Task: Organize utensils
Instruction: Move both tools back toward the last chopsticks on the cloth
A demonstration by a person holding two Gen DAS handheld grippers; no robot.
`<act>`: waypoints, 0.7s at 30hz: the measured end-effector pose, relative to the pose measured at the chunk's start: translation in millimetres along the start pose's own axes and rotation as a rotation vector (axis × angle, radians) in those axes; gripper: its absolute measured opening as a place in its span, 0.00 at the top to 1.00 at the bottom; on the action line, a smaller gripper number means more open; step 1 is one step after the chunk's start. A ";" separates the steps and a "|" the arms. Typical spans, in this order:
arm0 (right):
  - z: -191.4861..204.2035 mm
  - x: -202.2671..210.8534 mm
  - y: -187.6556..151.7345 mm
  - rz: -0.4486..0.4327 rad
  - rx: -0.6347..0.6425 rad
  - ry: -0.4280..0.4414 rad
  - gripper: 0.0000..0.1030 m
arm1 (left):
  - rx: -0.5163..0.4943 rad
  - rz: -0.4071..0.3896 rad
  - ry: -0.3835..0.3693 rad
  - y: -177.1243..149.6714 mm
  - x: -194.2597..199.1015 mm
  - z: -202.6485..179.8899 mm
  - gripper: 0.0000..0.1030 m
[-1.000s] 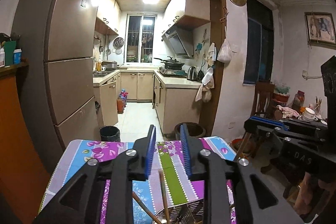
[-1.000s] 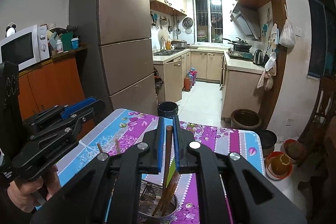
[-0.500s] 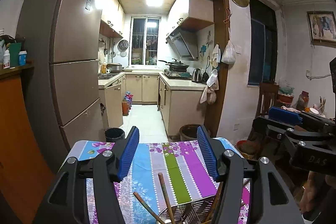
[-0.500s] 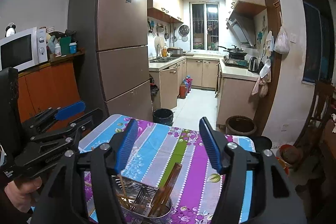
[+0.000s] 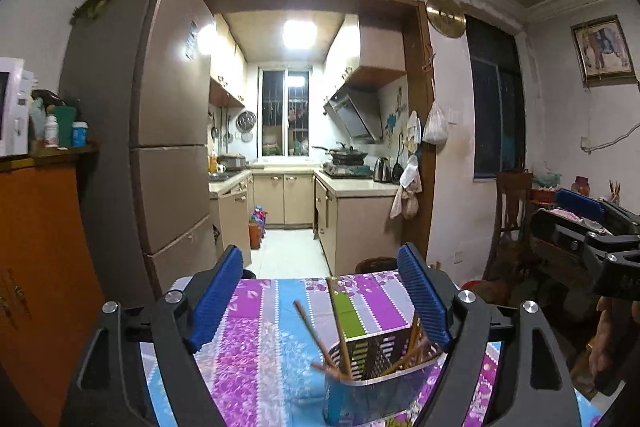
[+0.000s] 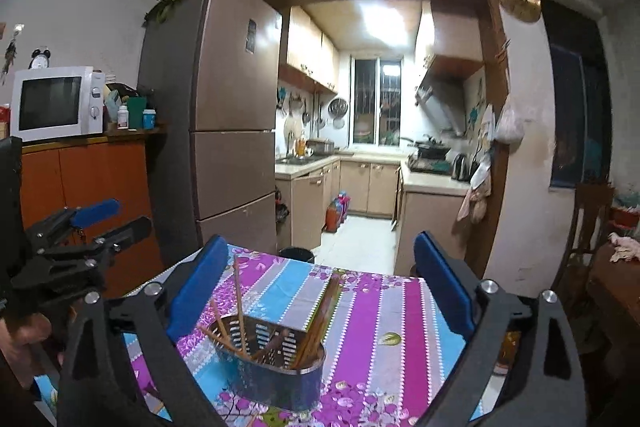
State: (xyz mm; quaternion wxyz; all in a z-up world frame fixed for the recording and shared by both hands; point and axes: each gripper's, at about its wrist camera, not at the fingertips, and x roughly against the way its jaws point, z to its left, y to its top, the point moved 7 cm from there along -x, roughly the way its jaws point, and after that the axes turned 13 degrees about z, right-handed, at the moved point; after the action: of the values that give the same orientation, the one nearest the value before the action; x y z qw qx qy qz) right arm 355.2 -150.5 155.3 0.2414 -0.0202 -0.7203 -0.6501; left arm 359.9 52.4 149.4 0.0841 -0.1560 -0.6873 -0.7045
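Observation:
A metal utensil holder (image 6: 276,367) with slotted walls stands on the striped floral tablecloth (image 6: 376,311); it also shows in the left wrist view (image 5: 380,383). Several wooden chopsticks (image 6: 316,323) stand in it, leaning apart (image 5: 338,323). My left gripper (image 5: 320,303) is wide open and empty, above and behind the holder. My right gripper (image 6: 320,291) is wide open and empty, also above the holder. The left gripper shows from the side in the right wrist view (image 6: 92,223), and the right gripper in the left wrist view (image 5: 592,227).
A tall brown fridge (image 6: 224,131) stands beyond the table's far left. An orange cabinet (image 6: 88,187) carries a microwave (image 6: 56,103). A bin (image 6: 296,255) sits past the table's far edge. A wooden chair (image 5: 512,211) stands at the right.
My right gripper let go of a chopstick, which now stands in the holder, and opened wide. My left gripper opened wide too. Both have drawn back and up from the holder.

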 end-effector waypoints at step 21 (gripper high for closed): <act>75.0 104.0 -131.0 -0.020 -0.017 0.036 0.06 | -0.031 -0.004 0.006 -162.3 141.7 5.7 0.14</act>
State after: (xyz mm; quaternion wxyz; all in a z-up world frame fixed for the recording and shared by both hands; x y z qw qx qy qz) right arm 194.3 -129.4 69.9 0.2478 -0.0035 -0.7102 -0.6589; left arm 173.7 78.4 44.1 0.0823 -0.1535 -0.6764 -0.7157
